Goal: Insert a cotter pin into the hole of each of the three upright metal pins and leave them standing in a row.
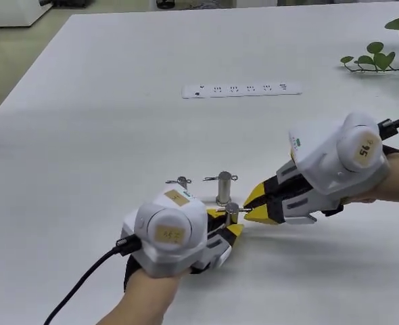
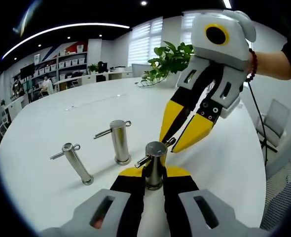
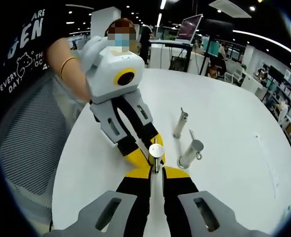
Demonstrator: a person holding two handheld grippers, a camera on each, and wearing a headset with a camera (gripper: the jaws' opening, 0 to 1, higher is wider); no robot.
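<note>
**A:** How are the left jaws sitting?

**B:** The left gripper (image 2: 154,174) is clamping its jaws tight on the lower shaft of the near pin (image 2: 155,150). That pin is standing upright on the table (image 2: 224,163), long axis vertical.

**A:** And the right ones?

**B:** The right gripper (image 2: 171,143) is pinching one end of a cotter (image 2: 141,161), its jaws almost touching. The cotter is lying level, running crossways through the hole near the pin's top. Its other end is sticking out on the side away from the right gripper.

**A:** What are the other two doing?

**B:** The middle pin (image 2: 120,143) is standing upright just beyond the near pin, with a second cotter (image 2: 102,133) lying level through its top. The far pin (image 2: 77,163) is resting on its base past that, carrying a third cotter (image 2: 56,155). It is looking tilted in the left gripper view, and I cannot tell whether that is the lens. The three are lining up in a row, none touching.

**A:** Farther out?

**B:** A power strip (image 1: 241,89) is lying across the table well beyond them, and a plant (image 1: 382,57) is trailing in at the far edge
</note>
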